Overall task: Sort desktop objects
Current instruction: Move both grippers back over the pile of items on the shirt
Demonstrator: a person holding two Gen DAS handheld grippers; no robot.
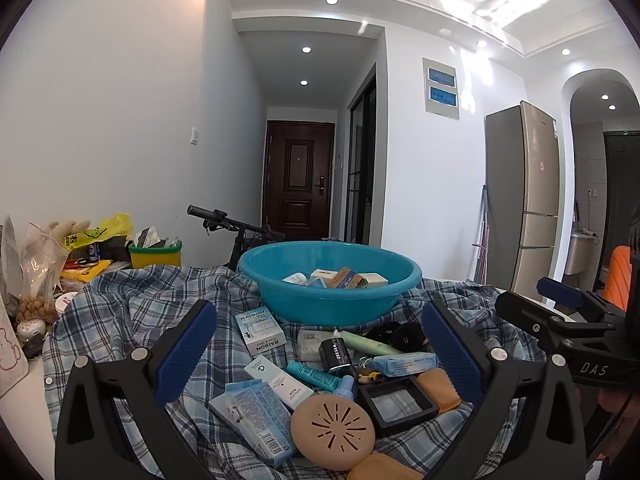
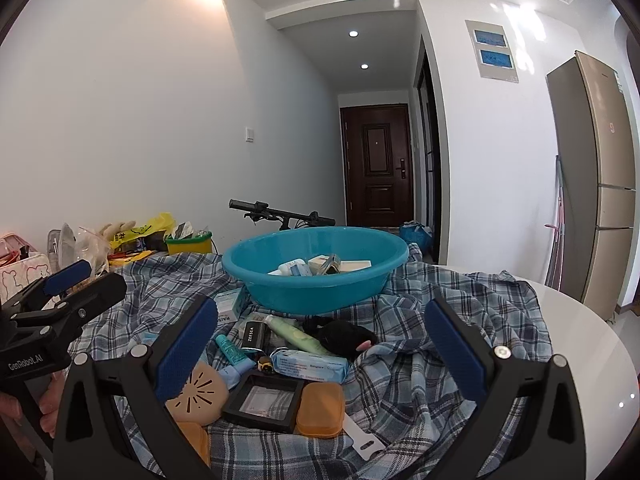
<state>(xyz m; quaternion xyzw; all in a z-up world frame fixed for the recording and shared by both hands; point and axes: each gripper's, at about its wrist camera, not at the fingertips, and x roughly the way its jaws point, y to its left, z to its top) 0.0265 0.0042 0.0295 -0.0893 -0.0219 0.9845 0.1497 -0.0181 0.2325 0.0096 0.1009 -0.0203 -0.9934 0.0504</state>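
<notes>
A plaid cloth [image 2: 440, 360] covered the table; on it a blue basin [image 1: 332, 300] already held some boxes. Unsorted items [image 1: 320, 384] lay just before it. Both the left gripper [image 1: 320, 352] and right gripper [image 2: 320, 352] hung spread, empty. Judged between picks; next calls for choosing one piece and closing on it.

A glossy plastic basin [image 1: 330, 280] is sitting on soft, wrinkled plaid cloth [image 2: 440, 320] that is covering a smooth, shiny white tabletop [image 2: 580, 340], beside matt cardboard boxes [image 1: 260, 330].
</notes>
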